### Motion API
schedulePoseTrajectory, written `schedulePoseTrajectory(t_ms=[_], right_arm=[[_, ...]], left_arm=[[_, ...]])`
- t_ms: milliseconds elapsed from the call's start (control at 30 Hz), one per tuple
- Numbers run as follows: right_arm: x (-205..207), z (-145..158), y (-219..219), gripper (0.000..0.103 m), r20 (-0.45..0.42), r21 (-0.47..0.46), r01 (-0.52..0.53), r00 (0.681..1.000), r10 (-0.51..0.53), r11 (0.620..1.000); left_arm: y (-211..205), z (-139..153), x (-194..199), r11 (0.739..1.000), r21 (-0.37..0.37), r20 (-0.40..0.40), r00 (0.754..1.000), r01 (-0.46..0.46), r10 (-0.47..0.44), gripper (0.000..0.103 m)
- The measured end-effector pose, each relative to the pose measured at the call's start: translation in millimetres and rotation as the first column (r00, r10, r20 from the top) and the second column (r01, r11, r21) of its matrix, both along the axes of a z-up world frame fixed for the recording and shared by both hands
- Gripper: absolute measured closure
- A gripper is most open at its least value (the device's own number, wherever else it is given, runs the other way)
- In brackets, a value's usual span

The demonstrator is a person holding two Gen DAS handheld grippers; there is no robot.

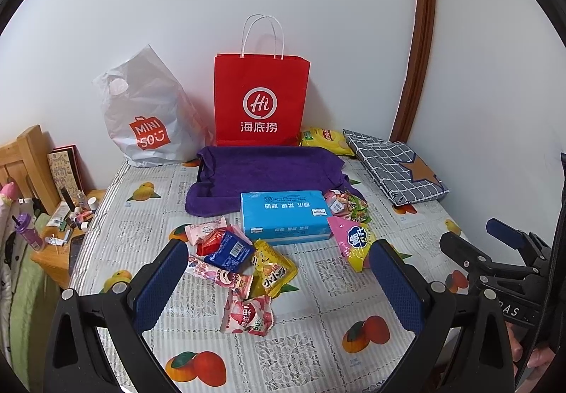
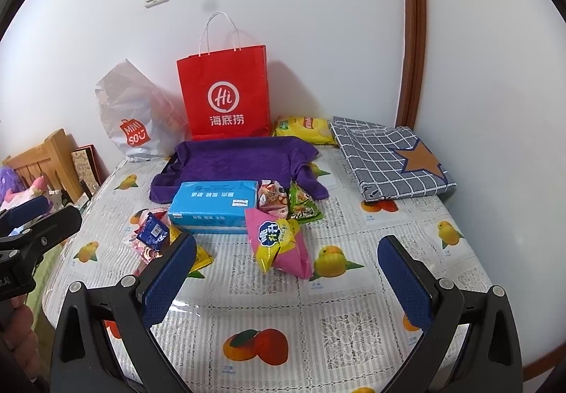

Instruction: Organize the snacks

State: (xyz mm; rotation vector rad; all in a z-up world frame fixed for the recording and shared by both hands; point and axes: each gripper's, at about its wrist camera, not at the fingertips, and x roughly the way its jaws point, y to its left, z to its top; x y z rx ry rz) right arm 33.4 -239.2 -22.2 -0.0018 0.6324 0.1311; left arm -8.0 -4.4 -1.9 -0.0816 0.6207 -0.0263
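Left claw (image 1: 279, 272) spread wide, blue pads apart, gripping nothing, poised above a scatter of small snack packets on the fruit-patterned plastic cloth of the desk (image 1: 336, 290). Between its fingers: a pink strawberry-print packet (image 1: 247, 317), a yellow crinkled packet (image 1: 274, 267), a dark blue barcode-labelled packet (image 1: 230, 249) and a red foil packet (image 1: 211, 240), all overlapping or touching.

Right claw (image 2: 286, 272) likewise spread wide and empty, above bare cloth, with a pink-and-yellow puffed snack bag (image 2: 279, 244) just ahead between its fingers.

Behind that bag, touching it, a flat light-blue tissue pack (image 2: 214, 209); beside the pack's right end, a cluster of pink and green sweet packets (image 2: 290, 203). Further back, a purple towel-lined tray (image 2: 233, 163), the tissue pack overlapping its front edge. Against the white wall, upright, a red paper carrier bag with white handles (image 2: 224, 92); left of it a white plastic shopping bag (image 2: 134, 117); right of it a yellow crisp bag (image 2: 306, 129) lying flat. At far right, a folded grey checked cloth with a brown star (image 2: 392, 159).
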Motion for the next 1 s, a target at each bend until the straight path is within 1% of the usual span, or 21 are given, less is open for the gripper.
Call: schedulePoseTrajectory(t_ms=[767,900,1000], right_arm=[[-1.8,2.0,3.3,0.002,0.002,-0.014,-0.009,1.0,0.009,1.0],[-1.5,1.8,3.0,0.002,0.002,-0.013,-0.008,1.0,0.008,1.0],[-1.2,1.5,3.2,0.002,0.001,-0.011,-0.007,1.0,0.007,1.0]], left_arm=[[-3.0,2.1,3.8,1.0,0.006,0.002,1.0,0.004,-0.004,0.0],[-2.3,1.9,4.0,1.0,0.001,0.001,1.0,0.014,-0.014,0.0],[-2.9,2.8,3.0,1.0,0.012,0.007,1.0,0.028,-0.028,0.0]])
